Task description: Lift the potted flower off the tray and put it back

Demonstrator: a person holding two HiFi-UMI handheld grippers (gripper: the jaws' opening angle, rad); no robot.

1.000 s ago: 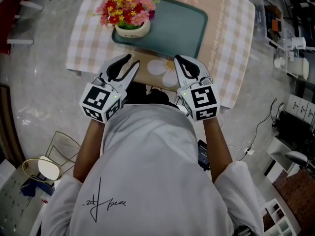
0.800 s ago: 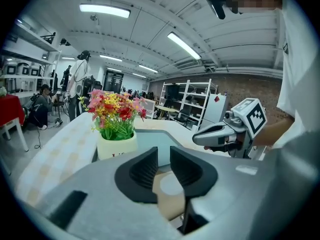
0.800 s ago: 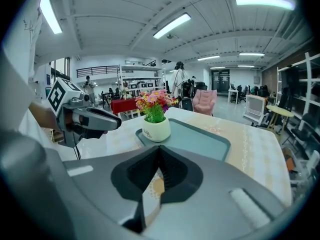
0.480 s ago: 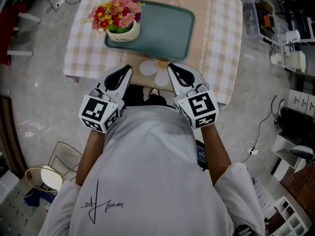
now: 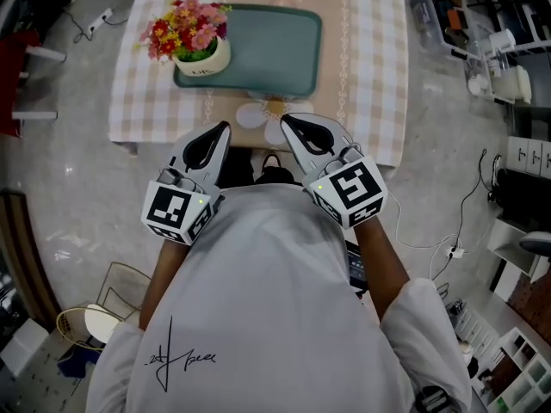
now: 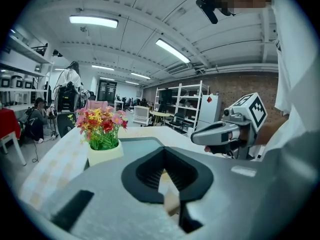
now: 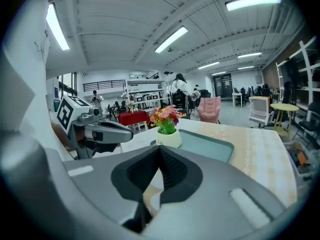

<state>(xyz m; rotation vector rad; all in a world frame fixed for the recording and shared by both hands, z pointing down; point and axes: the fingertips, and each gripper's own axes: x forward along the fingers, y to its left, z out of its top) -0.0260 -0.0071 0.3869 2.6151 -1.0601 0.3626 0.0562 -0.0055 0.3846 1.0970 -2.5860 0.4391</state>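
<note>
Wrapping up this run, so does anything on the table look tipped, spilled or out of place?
Nothing stands out. The potted flower stands upright at the left end of the tray, with nothing visibly spilled around it.

potted flower [image 5: 191, 40] on tray [image 5: 271, 46], left end; left gripper [image 5: 225, 128] jaws just closed, empty; right gripper [image 5: 285, 120] jaws together.

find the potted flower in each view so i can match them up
Head view: potted flower upper left, at the left end of the teal tray.
Left gripper view: potted flower left of centre, mid-height.
Right gripper view: potted flower near the centre.
Shared landmark: the teal tray, in all three.
</note>
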